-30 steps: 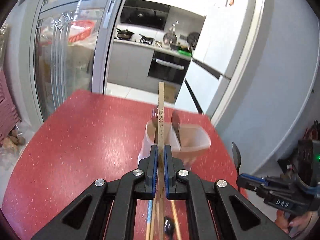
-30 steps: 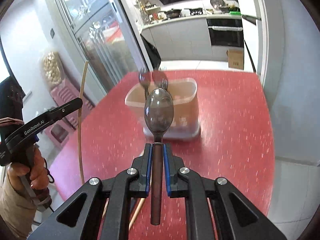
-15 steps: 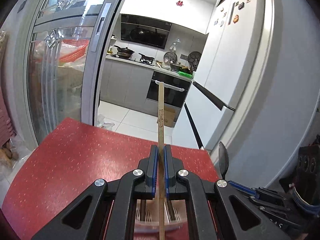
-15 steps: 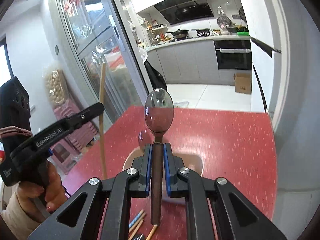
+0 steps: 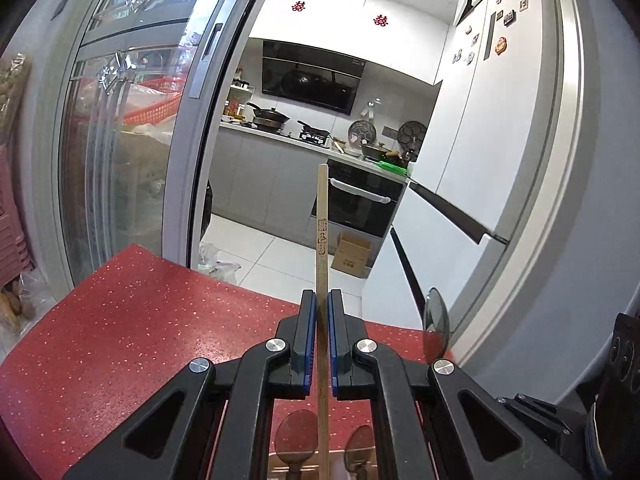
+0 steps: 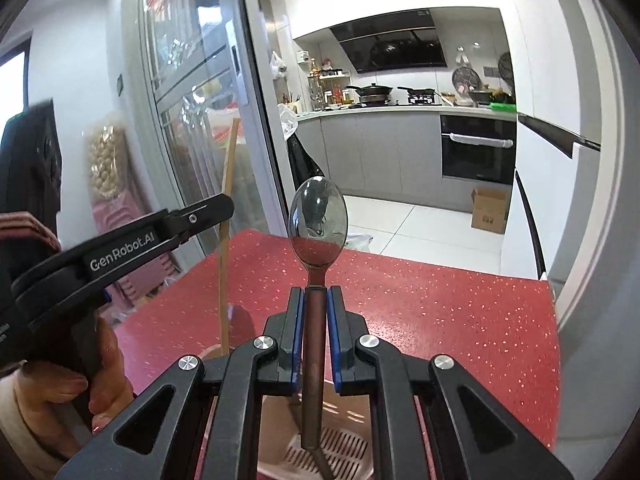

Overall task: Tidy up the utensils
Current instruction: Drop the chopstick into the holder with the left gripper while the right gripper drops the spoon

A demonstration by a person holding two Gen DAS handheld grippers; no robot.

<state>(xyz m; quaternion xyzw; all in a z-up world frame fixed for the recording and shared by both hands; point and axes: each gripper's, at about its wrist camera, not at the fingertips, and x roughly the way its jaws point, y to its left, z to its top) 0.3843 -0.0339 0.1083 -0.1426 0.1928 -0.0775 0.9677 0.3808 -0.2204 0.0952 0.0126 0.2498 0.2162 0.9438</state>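
Observation:
My left gripper is shut on a wooden chopstick held upright; it also shows in the right wrist view. My right gripper is shut on a brown-handled spoon, bowl up; the spoon shows at the right of the left wrist view. Both are held over a pale plastic utensil bin with a slotted bottom, seen under the fingers. Two spoons stand in the bin. The left gripper body is left of the spoon.
The red speckled table runs to its far edge ahead. Beyond are a glass sliding door, a kitchen counter with an oven, a white fridge and a cardboard box on the floor.
Both grippers have tilted upward and come over the bin, so chopstick and spoon now stand nearly upright; the bin slid from mid-view to below the fingers.

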